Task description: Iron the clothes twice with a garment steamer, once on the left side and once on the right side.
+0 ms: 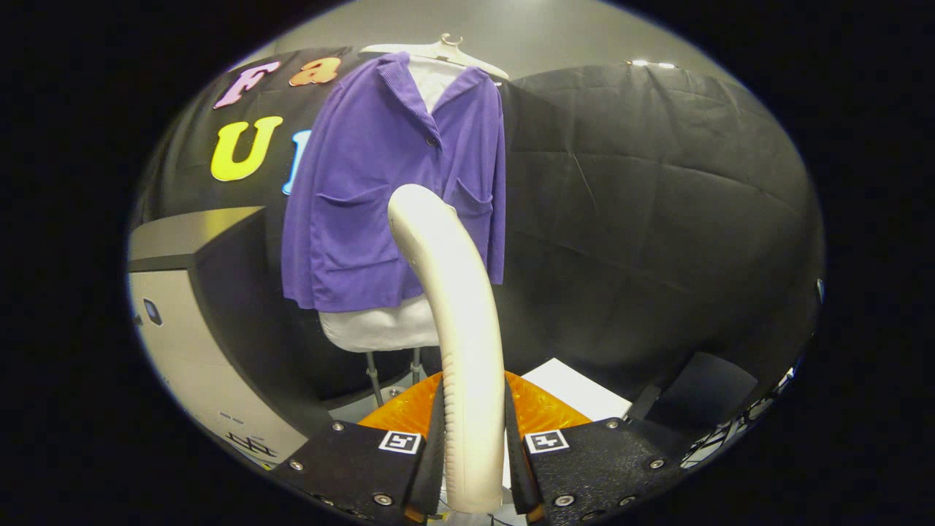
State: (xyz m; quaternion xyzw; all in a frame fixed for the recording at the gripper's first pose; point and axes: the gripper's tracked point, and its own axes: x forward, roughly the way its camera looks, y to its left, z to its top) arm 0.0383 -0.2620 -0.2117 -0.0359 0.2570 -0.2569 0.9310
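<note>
A purple jacket [380, 190] hangs on a white hanger [445, 50] over a pale dress form [380, 325], beyond the fingers. The cream handle of the garment steamer [456, 321] rises between my two fingers and curves up toward the jacket's middle. My gripper [473, 453] is shut on that handle, both fingers pressing its sides. The steamer's head faces away toward the jacket, so its front is hidden. An orange ridged part [544, 409] sits just behind the fingers at the handle's base.
A dark-topped grey cabinet [197, 307] stands left of the dress form. Thin metal stand legs [374, 380] drop below the form. A white flat surface [577, 391] lies ahead on the right, with a dark box [712, 387] further right.
</note>
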